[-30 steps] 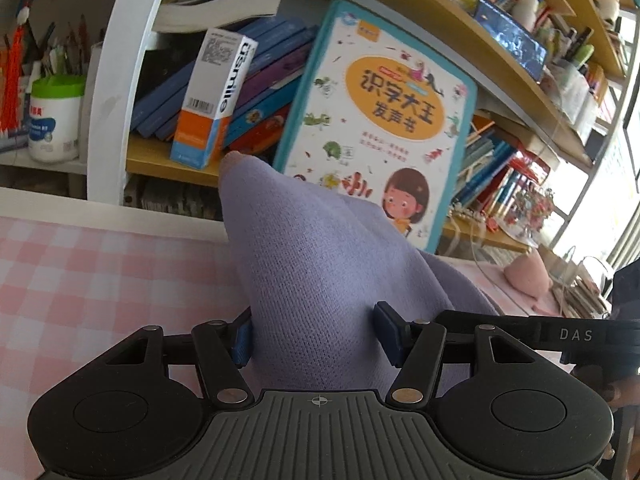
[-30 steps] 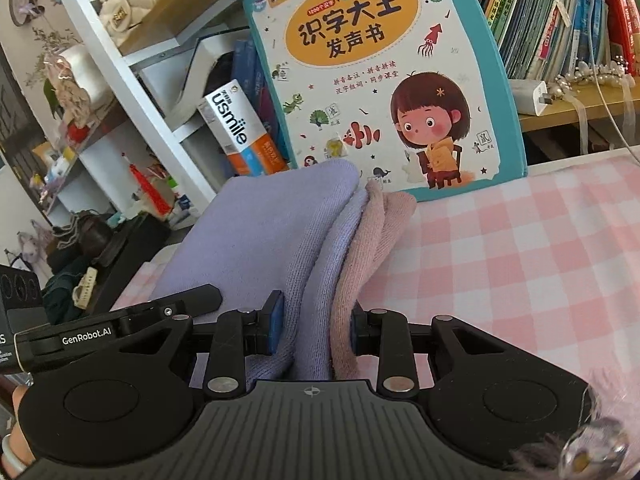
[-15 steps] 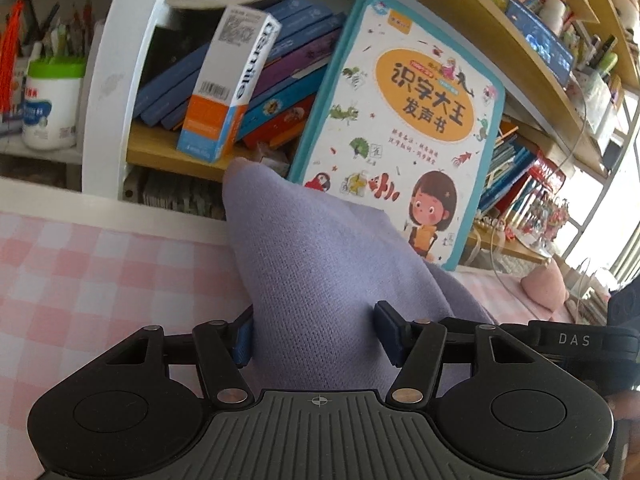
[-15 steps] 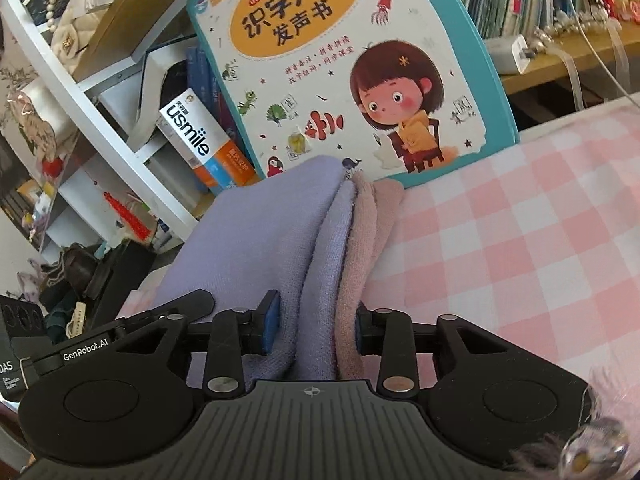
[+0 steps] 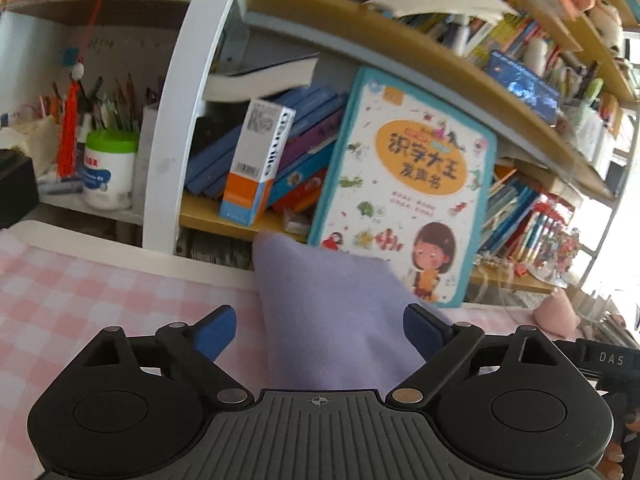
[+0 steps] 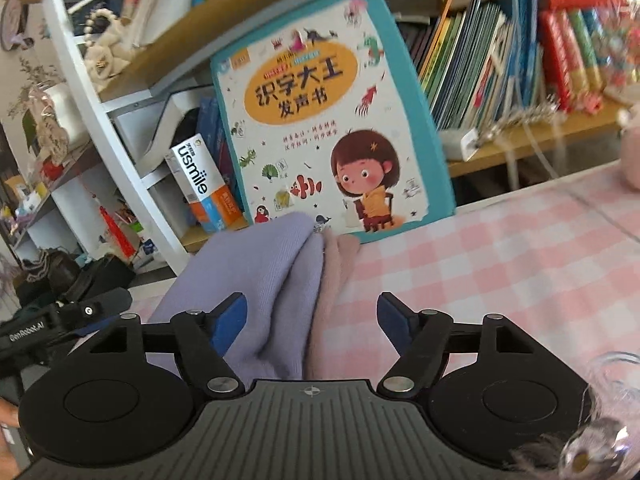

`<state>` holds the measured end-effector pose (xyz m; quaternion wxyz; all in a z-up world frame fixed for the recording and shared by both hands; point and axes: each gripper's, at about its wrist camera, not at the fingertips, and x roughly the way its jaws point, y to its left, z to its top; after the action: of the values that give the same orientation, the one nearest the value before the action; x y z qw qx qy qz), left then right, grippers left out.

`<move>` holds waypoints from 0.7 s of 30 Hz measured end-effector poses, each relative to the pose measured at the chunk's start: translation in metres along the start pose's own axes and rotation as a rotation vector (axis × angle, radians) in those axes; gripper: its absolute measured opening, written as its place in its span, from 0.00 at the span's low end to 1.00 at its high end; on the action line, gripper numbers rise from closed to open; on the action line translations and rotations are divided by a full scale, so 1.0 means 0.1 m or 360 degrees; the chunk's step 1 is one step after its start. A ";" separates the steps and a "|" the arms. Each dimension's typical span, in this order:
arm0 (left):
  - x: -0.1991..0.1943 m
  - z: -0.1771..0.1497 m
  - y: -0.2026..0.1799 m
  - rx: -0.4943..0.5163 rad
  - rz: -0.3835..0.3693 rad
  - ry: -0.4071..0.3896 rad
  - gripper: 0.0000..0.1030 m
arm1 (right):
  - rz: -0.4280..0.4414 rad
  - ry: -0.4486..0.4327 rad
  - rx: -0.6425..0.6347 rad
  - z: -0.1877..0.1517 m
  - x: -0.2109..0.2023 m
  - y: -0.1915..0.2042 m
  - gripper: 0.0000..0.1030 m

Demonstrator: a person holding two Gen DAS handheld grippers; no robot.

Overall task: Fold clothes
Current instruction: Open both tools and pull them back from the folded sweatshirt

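Both your grippers, left gripper (image 5: 320,330) and right gripper (image 6: 312,322), now let go, fingers opening around the soft, light lilac garment (image 5: 332,320); regrip its folded edge

A bench (image 5: 72,304) under a pink-and-white checked cloth stands against crowded wooden shelves (image 5: 400,40) on white uprights (image 5: 176,128). A large picture book (image 6: 320,120) leans among rows of books (image 6: 500,64). Daylight glares from the right.
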<state>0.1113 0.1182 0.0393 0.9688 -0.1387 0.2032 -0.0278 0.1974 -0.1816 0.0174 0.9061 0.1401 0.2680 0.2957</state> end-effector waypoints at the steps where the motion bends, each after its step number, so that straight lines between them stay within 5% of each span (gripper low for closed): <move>1: -0.06 -0.03 -0.05 0.0019 -0.0002 -0.0004 0.91 | -0.0006 -0.0006 -0.0011 -0.03 -0.07 0.02 0.71; 10: -0.46 -0.37 -0.51 0.0269 0.0105 -0.0025 0.94 | -0.0168 -0.0008 -0.0146 -0.37 -0.53 0.22 0.73; 21: -0.56 -0.64 -0.64 0.0340 0.0179 0.0010 0.94 | -0.0344 -0.0037 -0.0323 -0.64 -0.68 0.36 0.79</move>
<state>0.0347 0.0464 0.0221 0.9775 -0.0231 0.2097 0.0047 0.0983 -0.1887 0.0067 0.9452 0.0214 0.2398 0.2203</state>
